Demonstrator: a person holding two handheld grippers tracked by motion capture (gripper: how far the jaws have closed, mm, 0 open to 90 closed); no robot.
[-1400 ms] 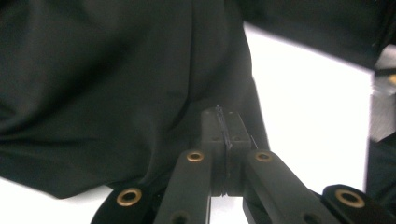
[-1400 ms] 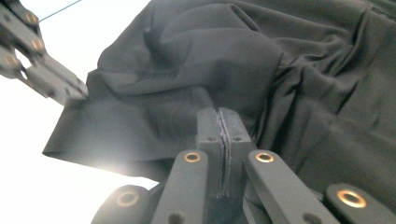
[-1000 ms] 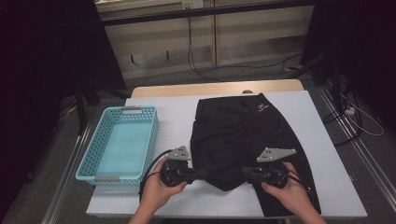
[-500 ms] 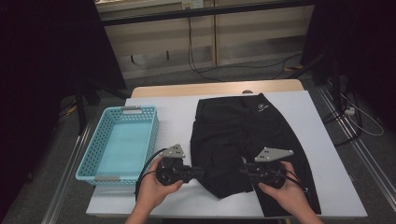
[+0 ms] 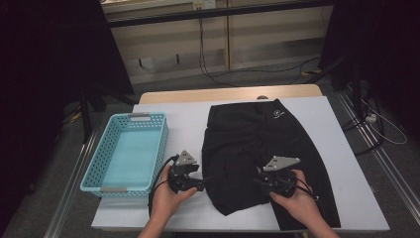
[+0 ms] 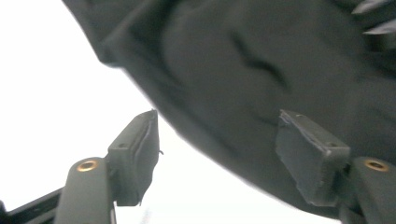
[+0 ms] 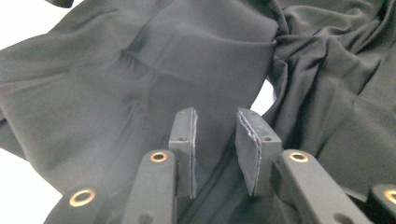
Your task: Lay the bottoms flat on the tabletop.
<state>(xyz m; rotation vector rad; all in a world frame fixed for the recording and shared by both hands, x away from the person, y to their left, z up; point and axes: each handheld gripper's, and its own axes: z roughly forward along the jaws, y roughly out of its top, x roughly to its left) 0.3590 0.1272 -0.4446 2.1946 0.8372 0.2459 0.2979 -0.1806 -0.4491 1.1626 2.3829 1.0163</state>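
While my left gripper [image 6: 217, 154] has its jaws spread wide, having just been opening, the hem of the black shorts [image 6: 261, 70] lies across the gap between them, and neither pad presses on the cloth. My right gripper [image 7: 215, 151] shows a narrow gap between its pads; they stand over the dark fabric without pinching it, with a fold running underneath. From above, item by item: left gripper [image 5: 200, 184], in my left hand [image 5: 166, 196], at the left edge of the shorts [image 5: 257, 148] near the front of the table; right gripper [image 5: 262, 182], in my right hand [image 5: 297, 203], over the lower right part of the same garment. The shorts lie spread flat on the white table [image 5: 188, 124], waistband at the far side, the near leg folded over. A light blue basket [image 5: 91, 176] stands just to the left of my left hand, apart from the shorts.
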